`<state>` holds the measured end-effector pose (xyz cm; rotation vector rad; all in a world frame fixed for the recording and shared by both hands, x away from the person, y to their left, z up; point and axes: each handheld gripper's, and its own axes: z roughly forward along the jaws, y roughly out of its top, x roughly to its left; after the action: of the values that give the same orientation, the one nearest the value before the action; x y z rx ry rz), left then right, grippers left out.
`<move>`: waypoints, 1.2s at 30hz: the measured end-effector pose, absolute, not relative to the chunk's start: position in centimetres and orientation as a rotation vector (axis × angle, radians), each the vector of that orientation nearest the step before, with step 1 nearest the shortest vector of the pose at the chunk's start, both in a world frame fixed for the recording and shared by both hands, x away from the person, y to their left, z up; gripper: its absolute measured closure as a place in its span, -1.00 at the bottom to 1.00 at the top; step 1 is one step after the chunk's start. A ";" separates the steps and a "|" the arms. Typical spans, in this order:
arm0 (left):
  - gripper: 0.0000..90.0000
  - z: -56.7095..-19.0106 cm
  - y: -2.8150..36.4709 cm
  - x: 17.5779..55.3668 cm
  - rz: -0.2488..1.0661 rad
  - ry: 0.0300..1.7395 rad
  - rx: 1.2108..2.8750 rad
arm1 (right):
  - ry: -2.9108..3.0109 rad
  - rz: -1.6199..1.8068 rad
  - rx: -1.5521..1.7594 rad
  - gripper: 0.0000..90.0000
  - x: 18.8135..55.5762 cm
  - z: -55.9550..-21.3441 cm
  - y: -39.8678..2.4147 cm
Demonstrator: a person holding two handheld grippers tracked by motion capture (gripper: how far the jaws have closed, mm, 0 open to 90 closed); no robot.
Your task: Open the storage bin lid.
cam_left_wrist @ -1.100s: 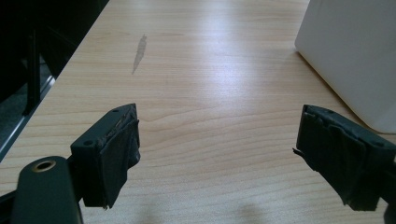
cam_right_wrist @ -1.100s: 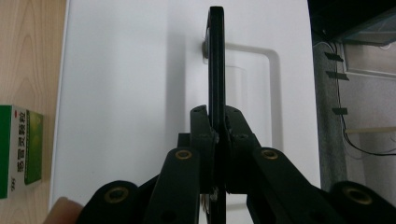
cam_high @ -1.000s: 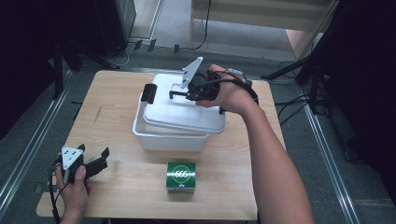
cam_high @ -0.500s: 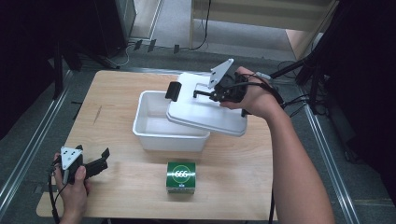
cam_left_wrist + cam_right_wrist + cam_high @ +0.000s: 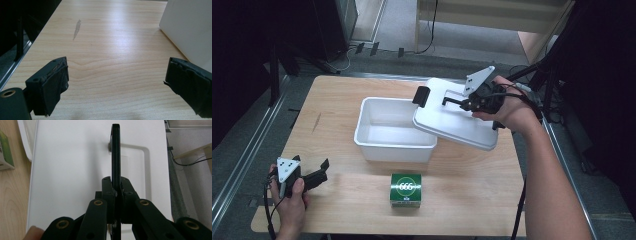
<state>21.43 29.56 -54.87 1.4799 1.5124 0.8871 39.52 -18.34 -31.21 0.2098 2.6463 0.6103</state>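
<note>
We are gripping the lid (image 5: 455, 121) by its handle with the right hand-held gripper (image 5: 463, 103), tilting it off the bin (image 5: 394, 146); the left hand-held gripper (image 5: 317, 172) is waiting open near the surface's (image 5: 472, 190) near-left corner.

- Light wooden tabletop (image 5: 337, 100) with a dark streak near its left edge.
- Grey floor (image 5: 402, 30) beyond the far edge, cables (image 5: 362, 50) lying there.
- Pale wooden furniture (image 5: 492, 20) behind.

Left hand-held gripper (image 5: 314, 175) low, jaws wide apart, right hand-held gripper (image 5: 462, 103) clamped, arm outstretched
</note>
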 end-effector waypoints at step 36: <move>-0.88 -54.9 29.5 21.3 0.895 1.505 1.489 | 2.640 0.554 0.460 0.90 37.7 -35.2 -28.1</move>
<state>21.33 29.50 -54.88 1.4888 1.5050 0.8951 37.73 -28.08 -35.16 0.4597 2.6397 0.5544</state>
